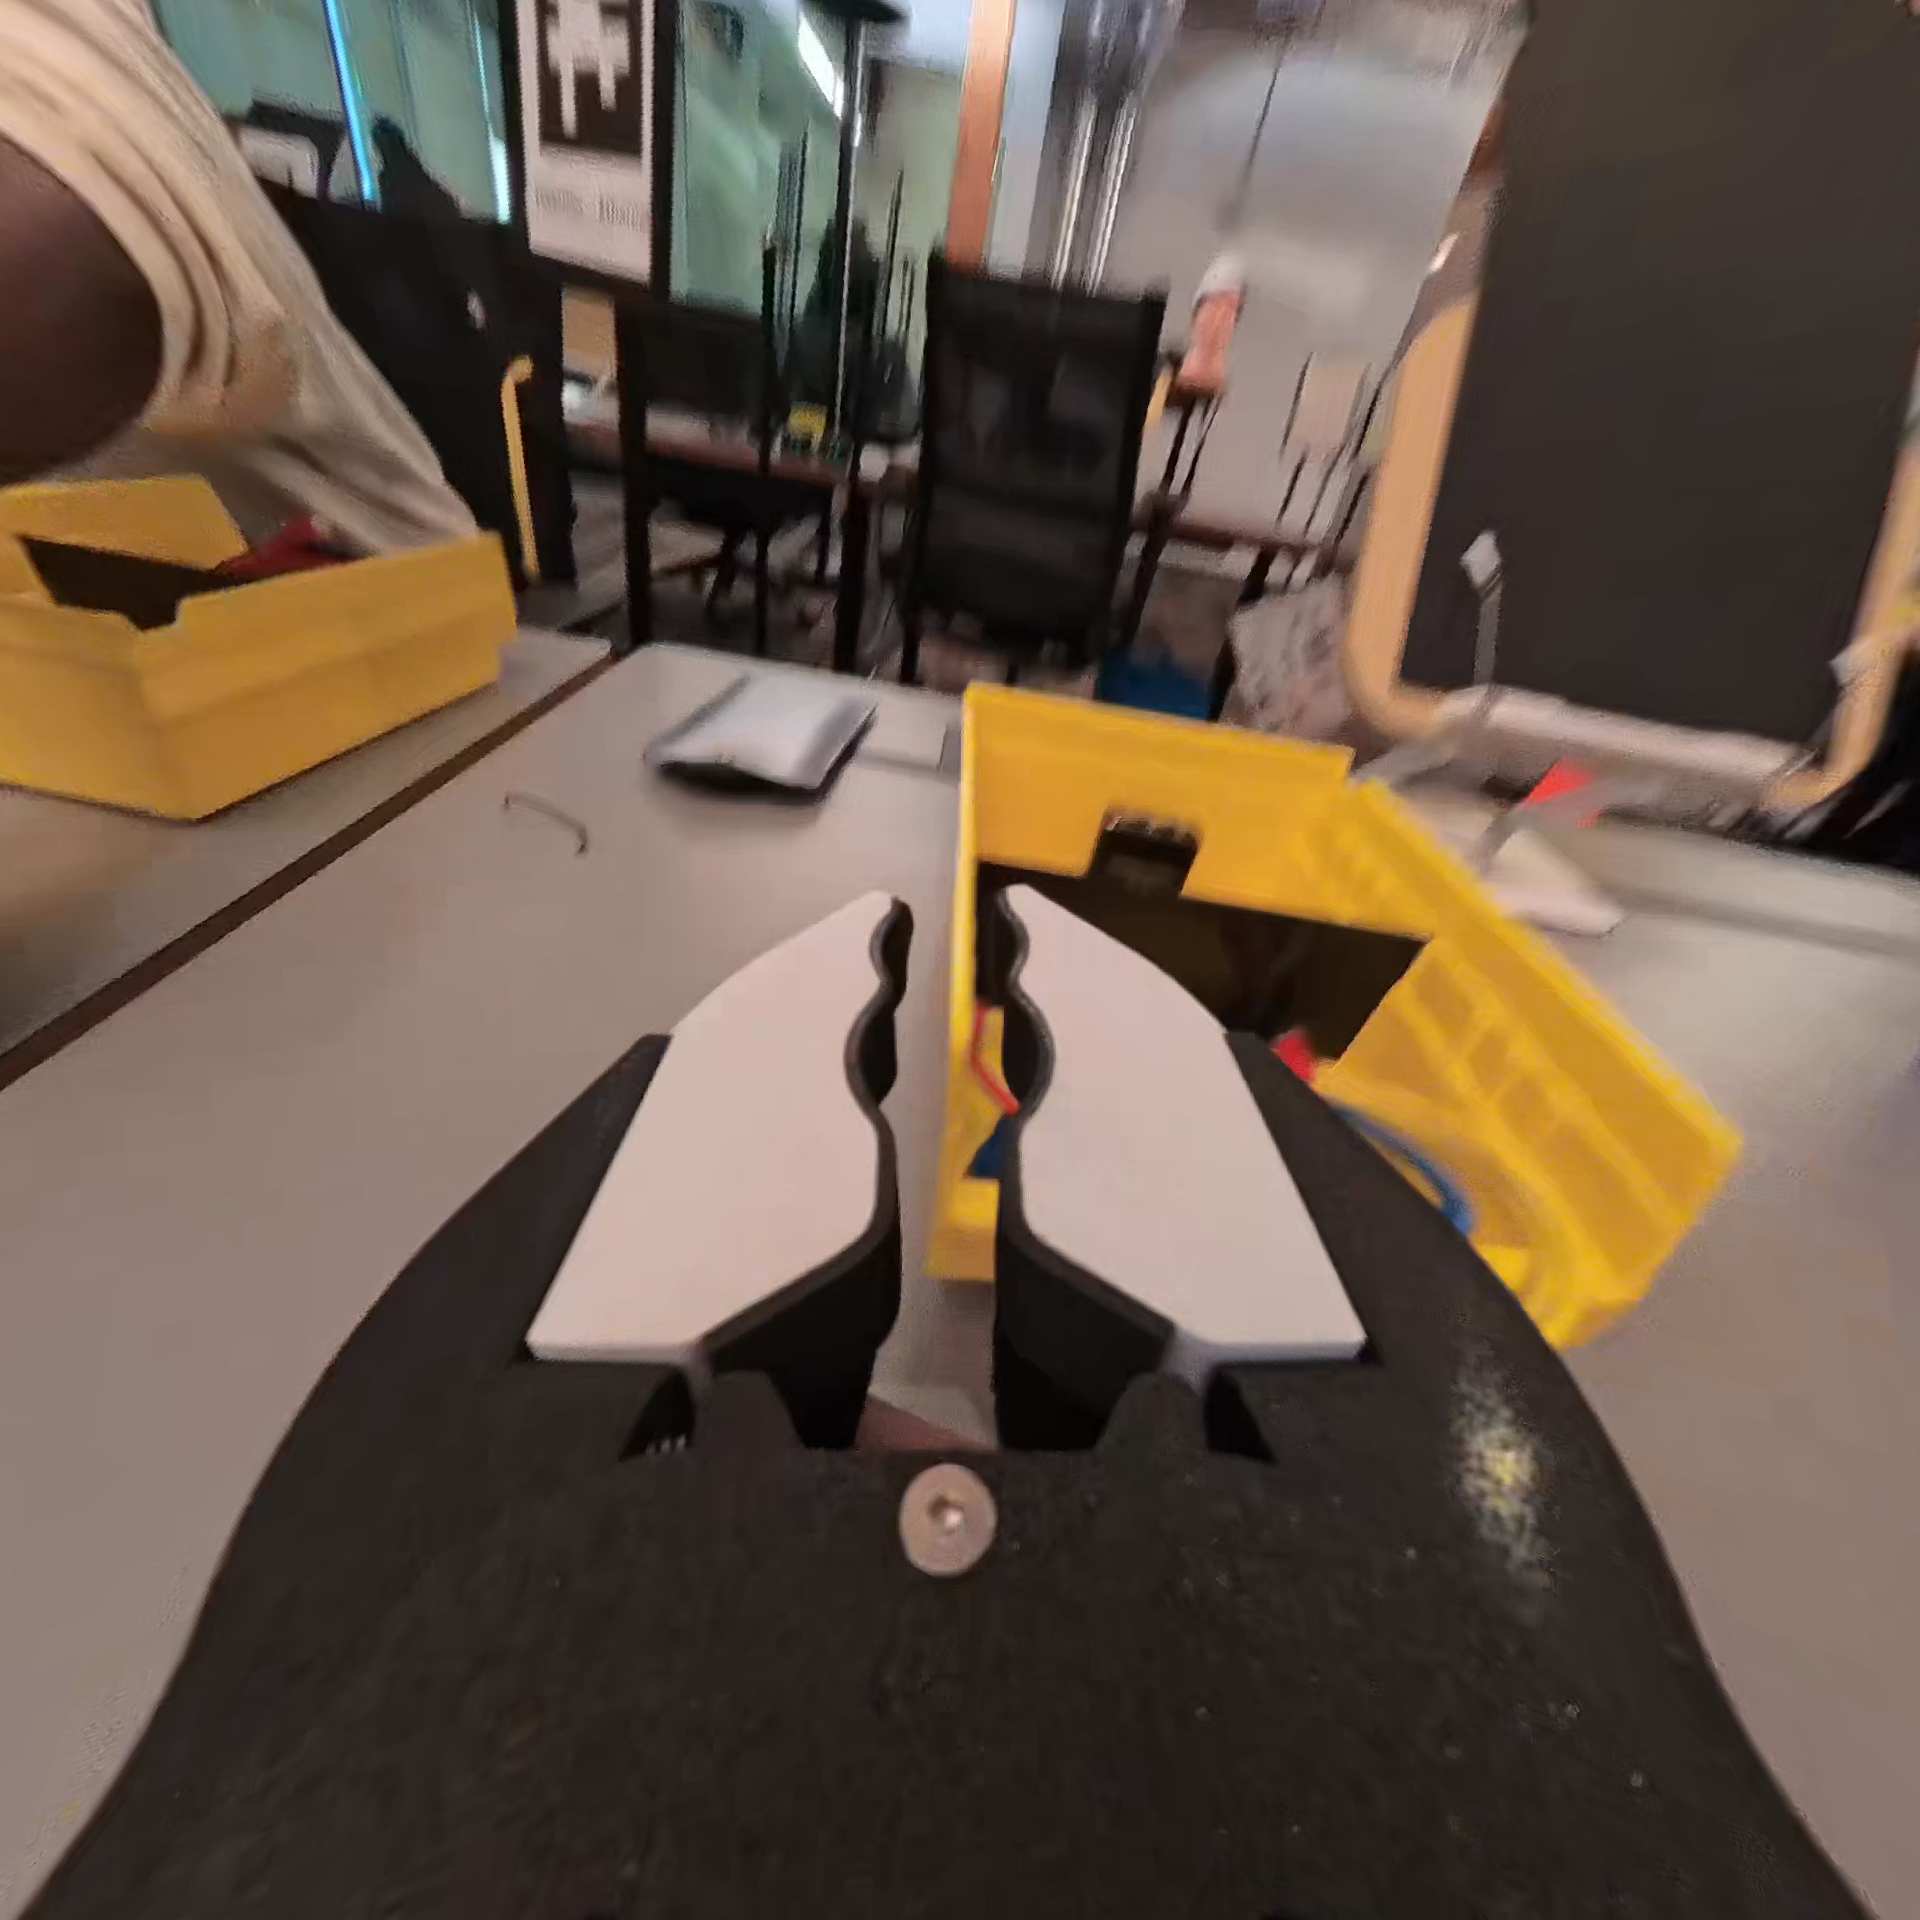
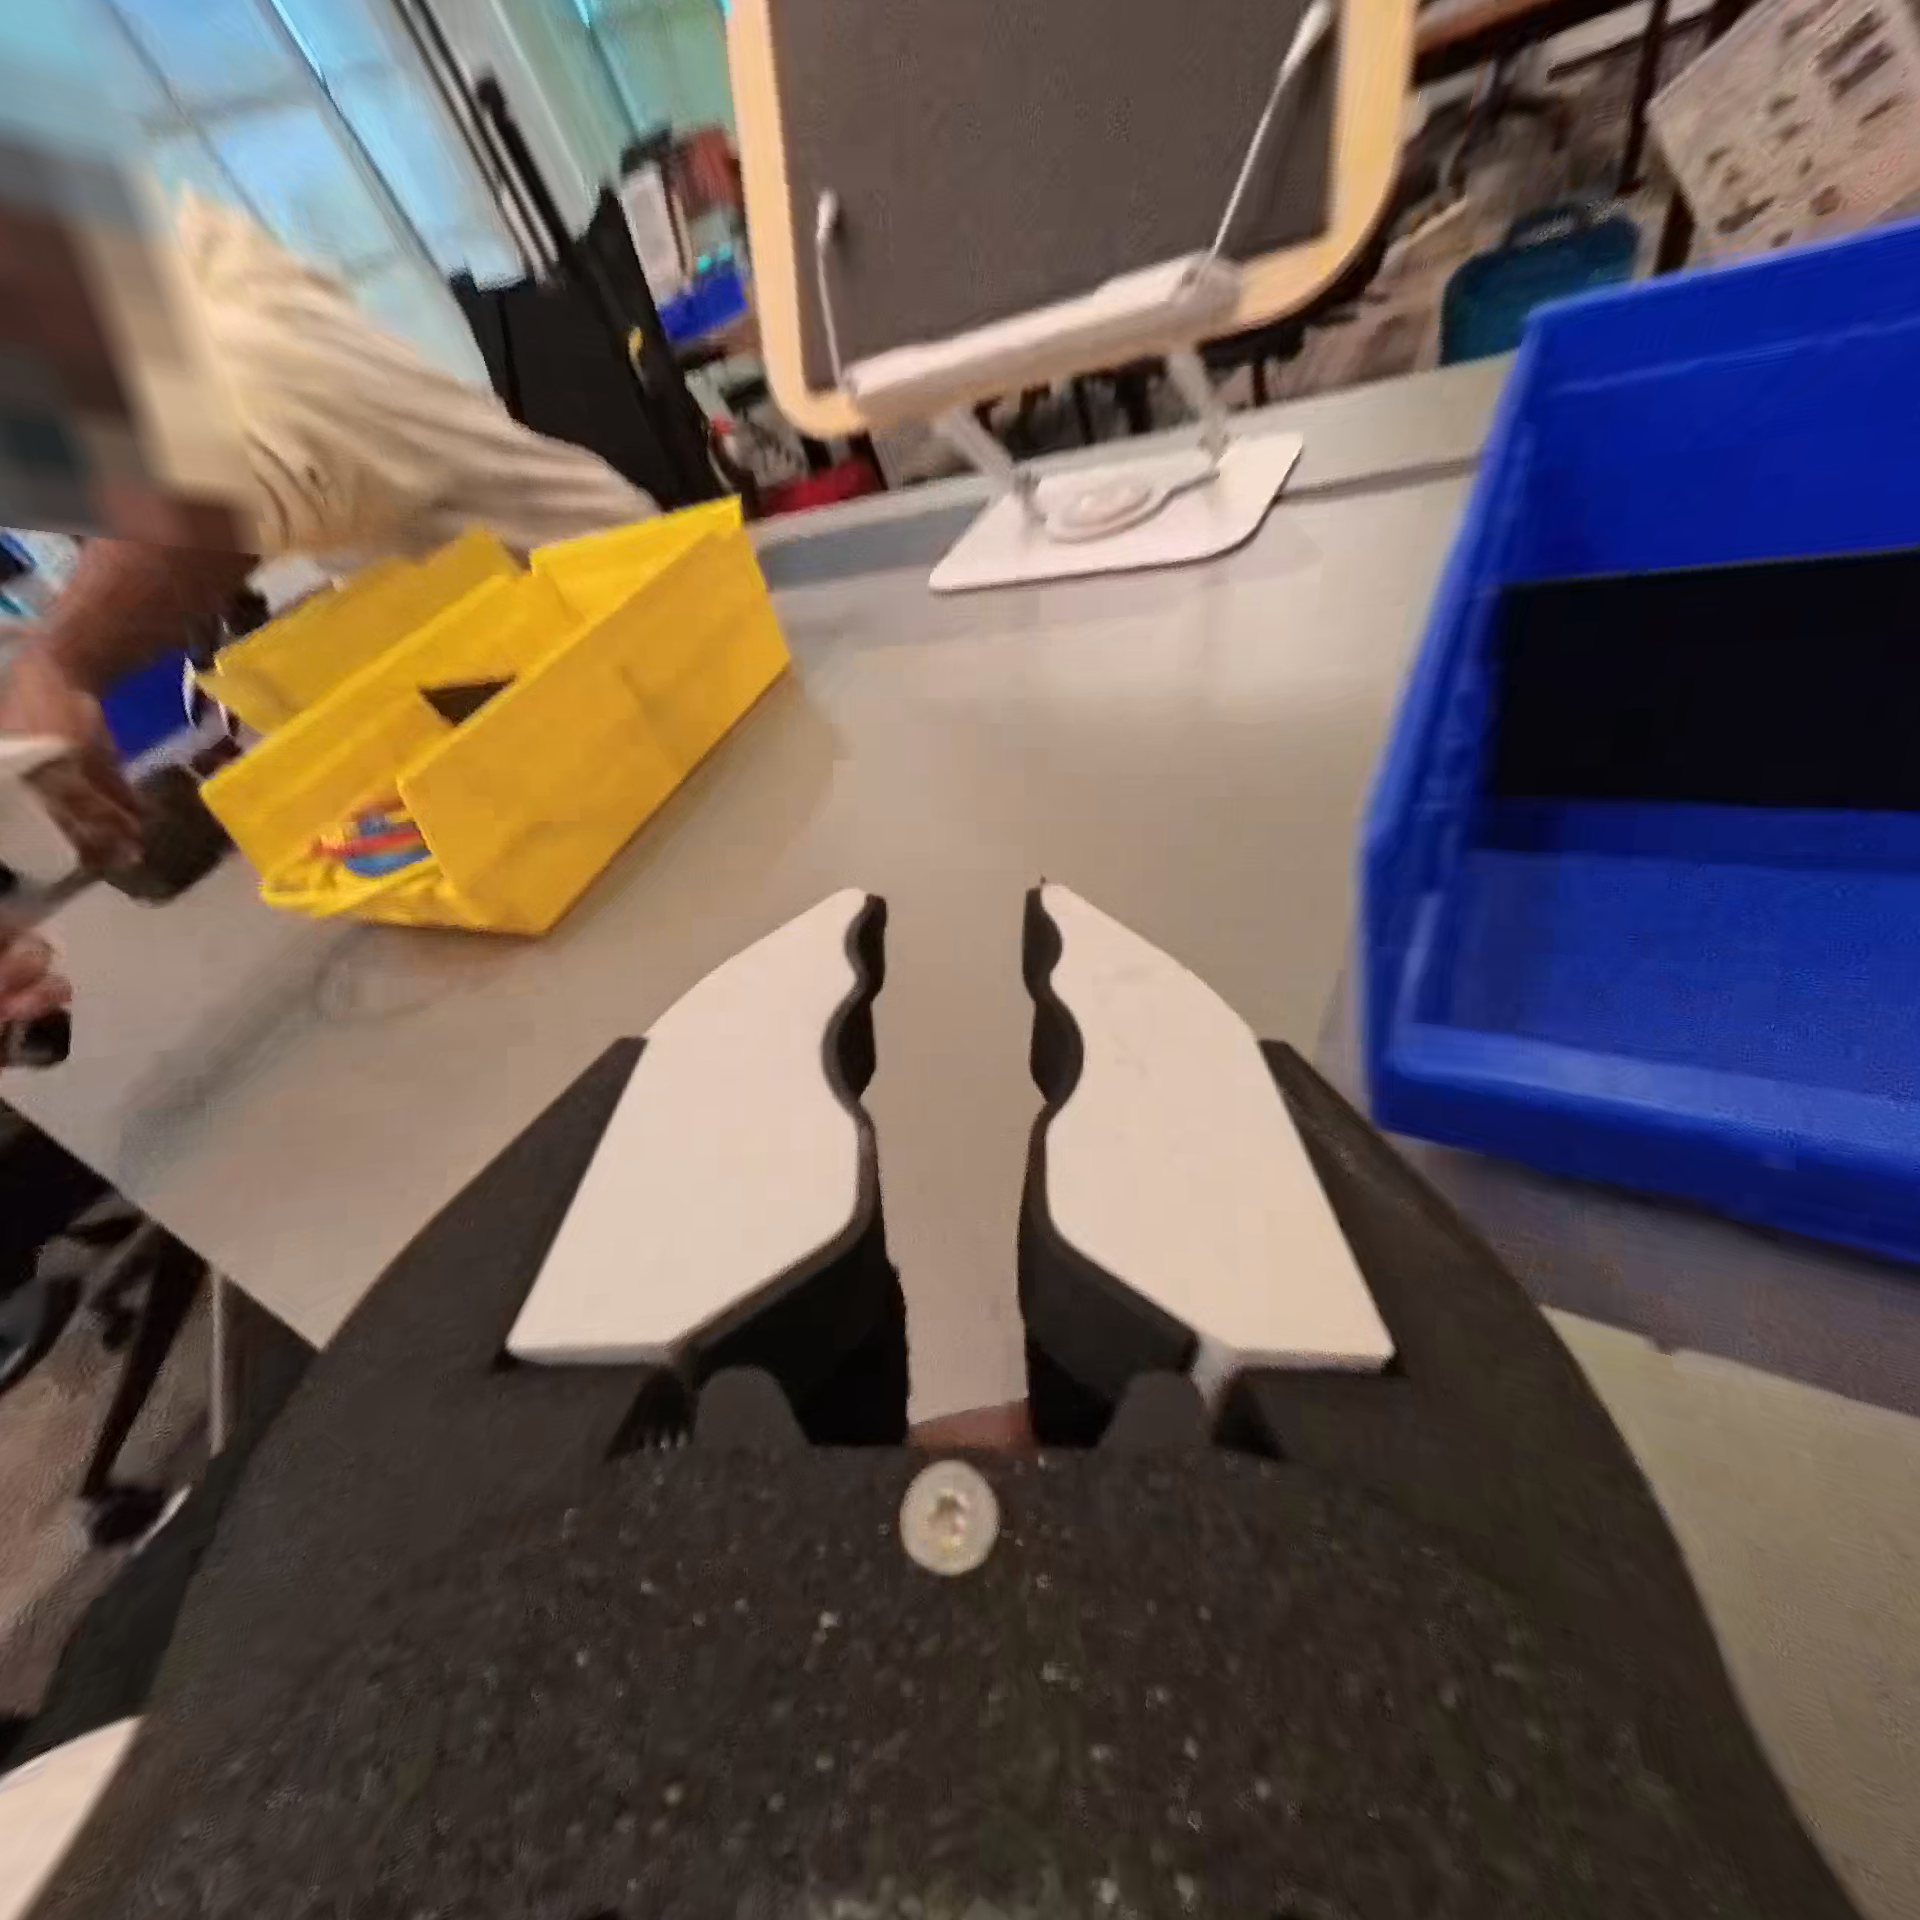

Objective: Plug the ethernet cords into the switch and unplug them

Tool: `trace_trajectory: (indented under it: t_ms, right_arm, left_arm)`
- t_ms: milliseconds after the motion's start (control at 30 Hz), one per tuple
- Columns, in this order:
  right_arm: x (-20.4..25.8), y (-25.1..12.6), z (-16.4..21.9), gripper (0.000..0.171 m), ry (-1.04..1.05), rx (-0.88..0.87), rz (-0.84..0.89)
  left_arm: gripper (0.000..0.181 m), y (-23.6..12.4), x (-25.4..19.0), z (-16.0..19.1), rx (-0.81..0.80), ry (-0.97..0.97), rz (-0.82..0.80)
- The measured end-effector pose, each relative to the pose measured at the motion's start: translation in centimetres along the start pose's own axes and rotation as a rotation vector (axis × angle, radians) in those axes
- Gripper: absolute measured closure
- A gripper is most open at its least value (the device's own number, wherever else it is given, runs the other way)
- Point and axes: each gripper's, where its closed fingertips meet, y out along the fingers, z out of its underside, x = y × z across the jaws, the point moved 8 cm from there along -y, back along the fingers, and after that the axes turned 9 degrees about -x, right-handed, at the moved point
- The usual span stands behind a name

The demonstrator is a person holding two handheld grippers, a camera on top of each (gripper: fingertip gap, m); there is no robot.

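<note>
The pale grey table [image 2: 1039,748] fills the middle of both views. At the right edge of the right wrist view stands one large blue plastic bin [image 2: 1683,790], its open front toward you and no contents visible.

Two yellow plastic bins show in the left wrist view — one at the left edge [image 1: 239,665], one tipped on its side right of centre [image 1: 1247,935], its opening facing you. That tilt likely keeps its contents reachable: thin red and blue cords [image 1: 992,1101] lie inside, probably the ethernet cords. In the right wrist view this may be the yellow bin at centre left [image 2: 540,748], with coloured cords at its near corner. No switch can be made out in either view.

A small grey pouch [image 1: 764,743] lies above centre in the left view, a thin wire loop [image 1: 545,821] to its left.

Your left gripper [image 1: 951,914] hovers just before the tipped bin, fingers slightly parted, holding nothing. Your right gripper [image 2: 956,904] is also released and empty, over bare table. A person's striped sleeve [image 2: 343,405] shows at upper left.
</note>
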Motion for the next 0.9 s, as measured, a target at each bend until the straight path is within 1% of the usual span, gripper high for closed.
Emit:
trace_trajectory:
  t_ms: [33, 67, 167, 267, 333, 433, 467, 500, 567, 633, 700, 733, 767, 800, 833, 900]
  right_arm:
    - [-1.4, -1.1, -1.2, 0.146, 0.006, -0.046, 0.014]
    - [-2.8, -2.2, -2.3, 0.146, -0.01, -0.077, 0.052]
    - [-7.6, -5.1, -4.4, 0.146, -0.079, -0.13, 0.253]
    - [-11.4, -7.4, -4.6, 0.142, -0.108, -0.158, 0.436]
    - [-12.8, -7.7, -3.8, 0.14, -0.082, -0.146, 0.476]
    - [-12.5, -6.2, -2.4, 0.129, -0.083, -0.048, 0.376]
    - [-11.9, -5.5, -1.9, 0.126, -0.108, -0.009, 0.336]
    - [-11.1, -4.6, -1.3, 0.12, -0.132, 0.031, 0.303]
    - [-9.2, -2.6, -0.1, 0.114, -0.15, 0.091, 0.247]
    - [-7.1, -0.2, 1.0, 0.113, -0.177, 0.135, 0.181]
    - [-5.9, 1.9, 1.7, 0.113, -0.274, 0.196, 0.171]
    - [-5.7, 2.7, 1.8, 0.116, -0.331, 0.225, 0.192]
    - [-6.0, 3.2, 1.8, 0.131, -0.386, 0.246, 0.248]
    - [-6.5, 3.4, 1.8, 0.156, -0.422, 0.259, 0.318]
    - [-6.9, 3.3, 2.0, 0.163, -0.441, 0.276, 0.339]
    - [-7.3, 2.7, 1.9, 0.164, -0.453, 0.272, 0.347]
  left_arm:
    - [0.167, -0.4, -0.4, -0.6, -0.044, -0.039, 0.021]
    - [0.167, -0.8, -0.9, -0.7, -0.048, -0.06, 0.048]
    - [0.165, -1.4, -2.8, 0.5, 0.038, -0.036, 0.105]
    - [0.166, -1.4, -5.0, 2.6, 0.163, -0.026, 0.11]
    - [0.164, -0.9, -6.0, 3.5, 0.218, -0.015, 0.096]
    - [0.156, -0.4, -5.4, 3.2, 0.186, 0.07, -0.004]
    - [0.151, -0.3, -4.7, 3.0, 0.171, 0.121, -0.051]
    - [0.144, -0.2, -3.8, 2.7, 0.156, 0.171, -0.09]
    - [0.134, 0.4, -2.1, 2.6, 0.161, 0.237, -0.121]
    - [0.131, 1.3, -0.6, 2.9, 0.177, 0.212, -0.123]
    - [0.137, 2.4, -0.1, 3.2, 0.184, 0.151, -0.06]
    - [0.141, 3.0, -0.1, 3.6, 0.214, 0.142, -0.021]
    - [0.145, 3.5, -0.2, 4.1, 0.254, 0.151, 0.003]
    - [0.15, 3.8, -0.1, 4.7, 0.294, 0.173, -0.003]
    - [0.154, 4.1, 0.0, 5.3, 0.328, 0.196, -0.012]
    - [0.172, 4.3, -0.3, 6.3, 0.361, 0.239, 0.016]
